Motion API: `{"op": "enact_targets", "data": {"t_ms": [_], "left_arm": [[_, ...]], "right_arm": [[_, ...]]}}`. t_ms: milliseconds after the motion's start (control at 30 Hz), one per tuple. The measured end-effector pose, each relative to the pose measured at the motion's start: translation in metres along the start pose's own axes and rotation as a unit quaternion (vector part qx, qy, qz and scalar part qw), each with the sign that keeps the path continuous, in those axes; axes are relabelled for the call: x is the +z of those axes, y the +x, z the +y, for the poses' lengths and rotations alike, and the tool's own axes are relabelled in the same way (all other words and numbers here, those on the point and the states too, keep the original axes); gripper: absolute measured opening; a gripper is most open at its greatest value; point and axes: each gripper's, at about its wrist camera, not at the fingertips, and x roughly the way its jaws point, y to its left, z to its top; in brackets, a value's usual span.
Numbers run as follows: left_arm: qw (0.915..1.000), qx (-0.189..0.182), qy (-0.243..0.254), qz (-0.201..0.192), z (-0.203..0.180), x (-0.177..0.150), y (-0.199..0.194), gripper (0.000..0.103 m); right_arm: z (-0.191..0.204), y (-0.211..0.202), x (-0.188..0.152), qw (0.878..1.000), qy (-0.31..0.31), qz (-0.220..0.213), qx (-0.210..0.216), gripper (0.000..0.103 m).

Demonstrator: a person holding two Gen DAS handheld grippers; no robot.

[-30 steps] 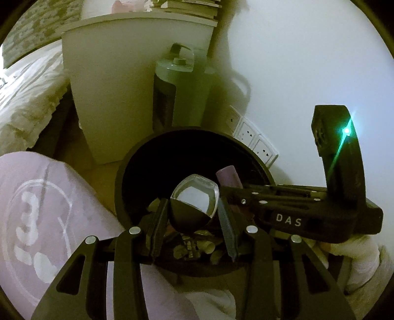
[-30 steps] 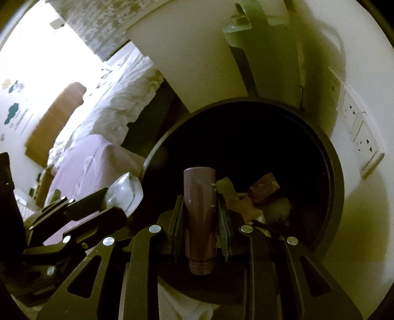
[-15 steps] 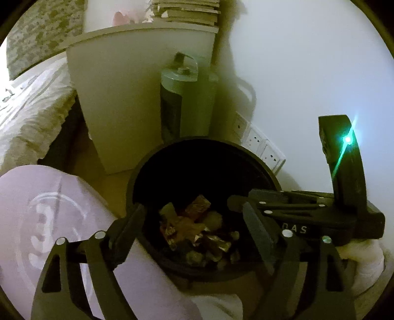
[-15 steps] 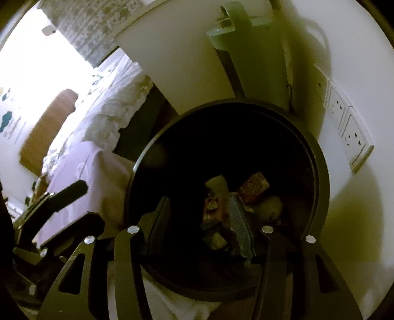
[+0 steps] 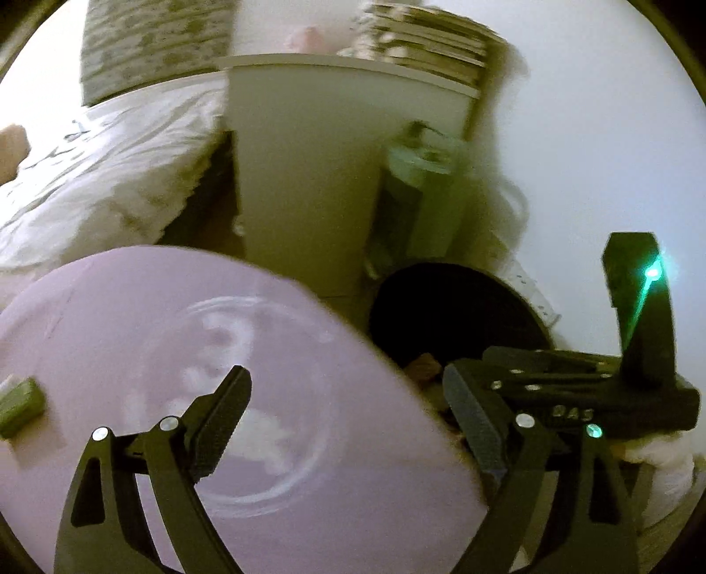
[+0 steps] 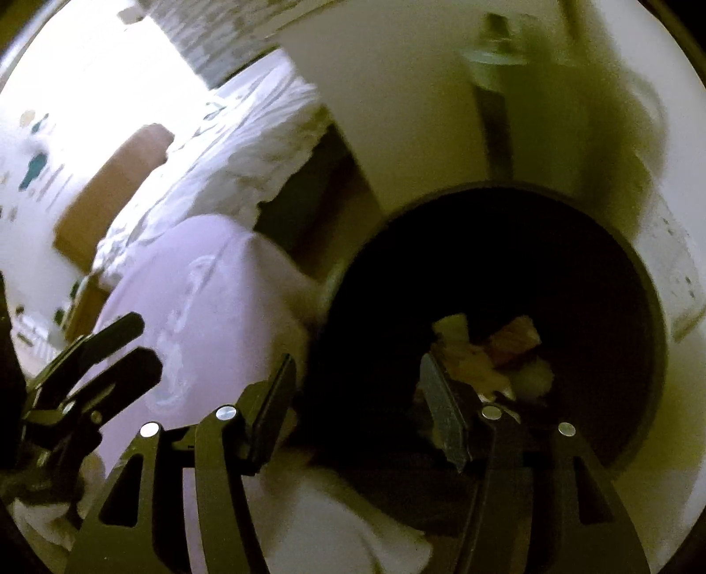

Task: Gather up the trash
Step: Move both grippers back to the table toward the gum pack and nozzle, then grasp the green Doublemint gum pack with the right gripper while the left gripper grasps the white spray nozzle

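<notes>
A round black trash bin (image 6: 640,282) stands on the floor against the wall, with several crumpled wrappers (image 6: 490,349) inside. It also shows in the left wrist view (image 5: 441,304). My right gripper (image 6: 357,397) is open and empty, just above the bin's near rim. My left gripper (image 5: 348,397) is open and empty, over a round lilac cushion (image 5: 132,331) to the left of the bin. The right gripper also shows at the right of the left wrist view (image 5: 573,397). A small green object (image 5: 20,406) lies on the cushion's left edge.
A white bedside cabinet (image 5: 317,176) stands behind the bin, with a green appliance (image 5: 423,198) beside it and books (image 5: 423,39) on top. A bed with white bedding (image 5: 88,176) is at the left. Wall sockets (image 6: 675,273) sit right of the bin. White cloth (image 5: 662,463) lies lower right.
Both grippers opened and dropped a clear cup and a brown bottle into the bin. Since then the left gripper has swung left and up over the lilac cushion; the right has pulled back slightly.
</notes>
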Motion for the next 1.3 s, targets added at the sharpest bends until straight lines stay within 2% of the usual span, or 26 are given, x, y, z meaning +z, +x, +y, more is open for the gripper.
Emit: {"op": "enact_targets", "data": {"t_ms": [300,467,600,667,700,767,867,933,967,1000,1100,1167,1300], "left_arm": [[0.9951,0.068,-0.071,-0.014,0.108,-0.019,-0.039,0.088],[0.9885,0.114,-0.097,-0.023,0.175,-0.030,-0.065,0.088],[0.9853,0.144,-0.091,-0.015,0.220,-0.038,-0.078,0.086],[0.9843,0.154,-0.086,-0.001,0.245,-0.042,-0.079,0.078],[0.9844,0.154,-0.085,0.003,0.251,-0.042,-0.078,0.076],[0.9845,0.156,-0.079,0.019,0.268,-0.047,-0.073,0.064],[0.9839,0.161,-0.066,0.042,0.284,-0.052,-0.065,0.052],[0.9844,0.158,-0.060,0.048,0.293,-0.055,-0.062,0.050],[0.9846,0.157,-0.057,0.050,0.292,-0.057,-0.061,0.049],[0.9849,0.156,-0.052,0.052,0.293,-0.057,-0.059,0.048],[0.9852,0.158,-0.031,0.060,0.295,-0.063,-0.058,0.047],[0.9851,0.160,-0.021,0.058,0.296,-0.065,-0.057,0.047],[0.9843,0.167,-0.023,0.051,0.302,-0.066,-0.059,0.045]], "right_arm": [[0.108,0.029,0.012,0.993,-0.110,0.023,0.039,0.059],[0.173,0.051,0.014,0.981,-0.179,0.039,0.065,0.059],[0.223,0.070,0.014,0.970,-0.223,0.052,0.084,0.059],[0.249,0.082,0.014,0.963,-0.246,0.058,0.093,0.060],[0.258,0.087,0.014,0.961,-0.254,0.060,0.094,0.070],[0.282,0.100,0.013,0.954,-0.275,0.062,0.099,0.076],[0.311,0.119,0.012,0.947,-0.298,0.074,0.099,0.076],[0.326,0.130,0.008,0.944,-0.304,0.080,0.099,0.076],[0.335,0.137,0.007,0.944,-0.305,0.082,0.097,0.079],[0.341,0.142,0.005,0.944,-0.304,0.083,0.096,0.083],[0.361,0.158,0.000,0.945,-0.300,0.085,0.095,0.084],[0.371,0.168,-0.002,0.949,-0.295,0.080,0.080,0.084],[0.377,0.178,0.000,0.955,-0.283,0.066,0.066,0.084]]}}
